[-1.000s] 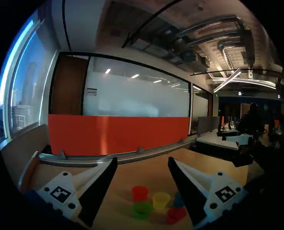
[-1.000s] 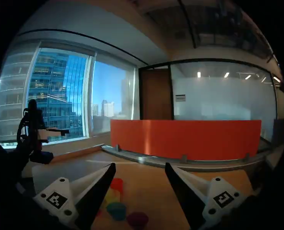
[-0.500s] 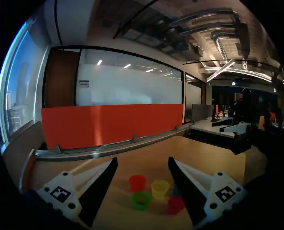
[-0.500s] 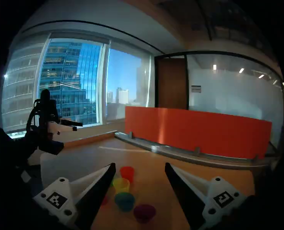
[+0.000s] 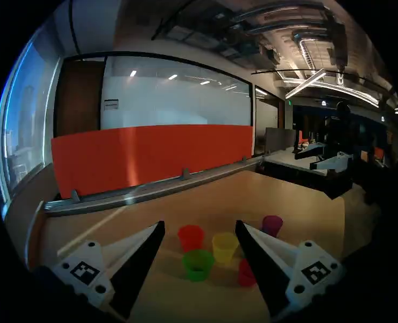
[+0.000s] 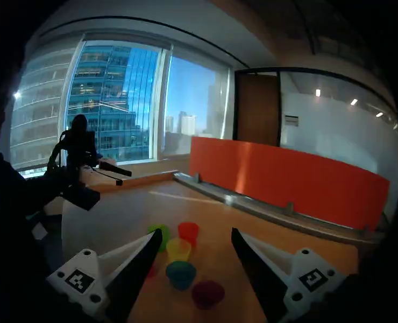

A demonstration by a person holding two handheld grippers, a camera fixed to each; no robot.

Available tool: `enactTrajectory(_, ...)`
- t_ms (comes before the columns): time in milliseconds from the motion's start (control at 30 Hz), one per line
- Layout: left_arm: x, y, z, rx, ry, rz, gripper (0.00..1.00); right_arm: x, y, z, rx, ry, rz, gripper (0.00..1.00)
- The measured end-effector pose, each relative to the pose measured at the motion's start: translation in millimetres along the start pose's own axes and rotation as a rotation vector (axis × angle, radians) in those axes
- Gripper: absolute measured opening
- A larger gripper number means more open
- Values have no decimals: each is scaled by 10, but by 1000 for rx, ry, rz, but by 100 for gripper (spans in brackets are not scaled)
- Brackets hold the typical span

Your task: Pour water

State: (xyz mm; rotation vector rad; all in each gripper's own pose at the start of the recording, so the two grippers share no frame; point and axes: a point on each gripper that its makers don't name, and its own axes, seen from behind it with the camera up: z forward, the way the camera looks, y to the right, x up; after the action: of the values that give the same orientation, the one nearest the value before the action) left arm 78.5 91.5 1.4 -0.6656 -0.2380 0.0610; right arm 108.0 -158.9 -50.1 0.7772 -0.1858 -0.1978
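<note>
Ahead of the left hand-held gripper [image 5: 199,222] and right hand-held gripper [image 6: 196,230], both spread and empty, cups [image 5: 224,246] cluster on the desk [image 5: 290,202]; nothing grasped, pouring seemingly all left to do.

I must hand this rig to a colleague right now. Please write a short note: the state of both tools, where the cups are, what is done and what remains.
Left tool: open, empty, held over the table, pointing at the cups.
Right tool: open, empty, also pointing at the cups.
Cups: upright in a loose cluster on the table: red cup, yellow cup, green cup, purple cup, blue cup, and a reddish cup partly hidden behind a finger.
Done: nothing gripped, no pouring. I cannot tell whether any cup holds water.
Left: grip one cup, then pour into another.
</note>
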Motion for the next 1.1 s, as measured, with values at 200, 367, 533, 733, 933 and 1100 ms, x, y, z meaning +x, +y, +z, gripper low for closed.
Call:
enactTrajectory(200, -259, 29, 61, -15, -42, 2, 97, -138, -32, 83, 22, -27, -8, 99)
enactTrajectory(367, -448, 46, 127, -26, -73, -3, 97, -242, -51, 149, 36, -47, -7, 99)
enactTrajectory(533, -642, 55, 212, -36, -109, -6, 97, -360, -52, 207, 46, -69, -10, 99)
enactTrajectory(733, -885, 58, 322, -45, -157, 1, 97, -507, -55, 279, 58, -99, -16, 99)
enactTrajectory(933, -1125, 82, 429, -58, -210, 10, 97, -657, -63, 378, 76, -128, -21, 99)
enactTrajectory(1100, -1308, 90, 528, -66, -254, 27, 98, -799, -44, 471, 88, -159, -31, 99)
